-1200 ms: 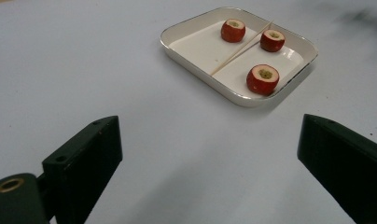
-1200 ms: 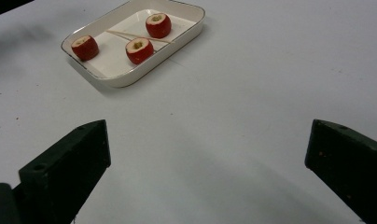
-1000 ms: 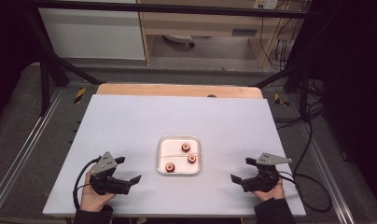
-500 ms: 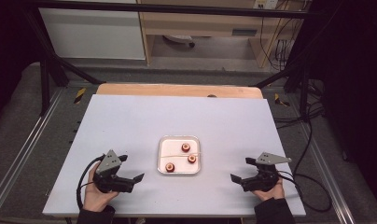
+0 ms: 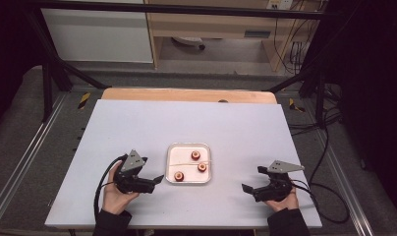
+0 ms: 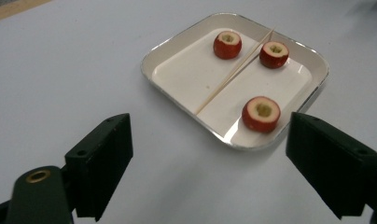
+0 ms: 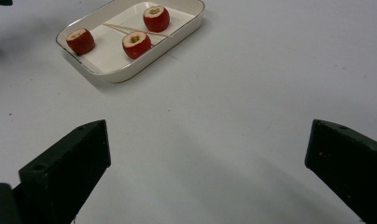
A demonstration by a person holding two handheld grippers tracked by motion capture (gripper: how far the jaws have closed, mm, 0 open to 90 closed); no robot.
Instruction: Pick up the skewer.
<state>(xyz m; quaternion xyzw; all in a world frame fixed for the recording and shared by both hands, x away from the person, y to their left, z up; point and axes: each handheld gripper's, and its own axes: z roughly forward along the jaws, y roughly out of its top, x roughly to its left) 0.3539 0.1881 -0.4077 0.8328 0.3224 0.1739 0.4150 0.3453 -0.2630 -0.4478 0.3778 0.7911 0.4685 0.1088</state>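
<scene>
A small white tray (image 5: 188, 145) sits near the table's middle front, holding three red cored fruit pieces (image 5: 195, 155) and a thin wooden skewer (image 6: 233, 72) laid across it. My left gripper (image 5: 156, 183) hovers just left of the tray, pointing at it, open. Its jaws have just been closing a little, with nothing between them. In the left gripper view the nearest fruit piece (image 6: 261, 113) lies ahead, beyond the jaw tips. My right gripper (image 5: 253, 179) rests open to the right of the tray, apart from it, and the tray (image 7: 144, 65) appears far ahead in its view.
The white tabletop (image 5: 186, 118) is bare around the tray. A wooden strip (image 5: 186, 95) runs along its far edge. Black frame posts and cables (image 5: 329, 147) stand beside the table on the right.
My left gripper has moved right toward the tray and lifted slightly. The right gripper, tray and fruit have stayed where they were.
</scene>
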